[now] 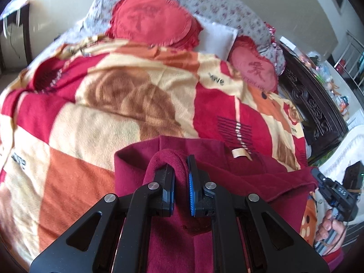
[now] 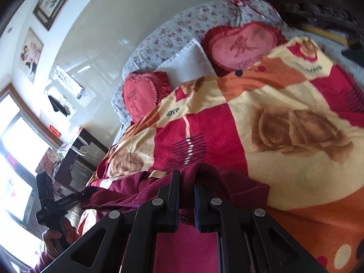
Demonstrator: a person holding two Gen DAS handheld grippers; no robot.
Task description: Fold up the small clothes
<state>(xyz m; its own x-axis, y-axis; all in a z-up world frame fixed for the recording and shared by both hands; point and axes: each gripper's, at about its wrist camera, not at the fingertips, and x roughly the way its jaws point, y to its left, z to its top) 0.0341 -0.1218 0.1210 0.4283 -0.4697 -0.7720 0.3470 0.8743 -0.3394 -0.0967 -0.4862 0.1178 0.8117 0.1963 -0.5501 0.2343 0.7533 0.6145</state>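
A dark red fleece garment (image 1: pixel 261 173) with a beige neck label (image 1: pixel 241 153) hangs stretched just above the patterned blanket (image 1: pixel 102 118). My left gripper (image 1: pixel 180 170) is shut on a bunched fold of its edge. At the far right of that view a hand holds my right gripper (image 1: pixel 319 177) against the garment's other edge. In the right wrist view the right gripper (image 2: pixel 186 182) is shut on the dark red garment (image 2: pixel 127 188), with cloth draped over both fingers. The left gripper (image 2: pixel 80 194) shows at the lower left, at the cloth's far end.
The blanket (image 2: pixel 284 104) in red, cream and orange covers the bed. Two red heart cushions (image 1: pixel 152 18) (image 1: pixel 254 70) and a white pillow (image 1: pixel 216 36) lie at its head on a floral sheet. Dark carved wooden furniture (image 1: pixel 309 104) stands along the bed's right side.
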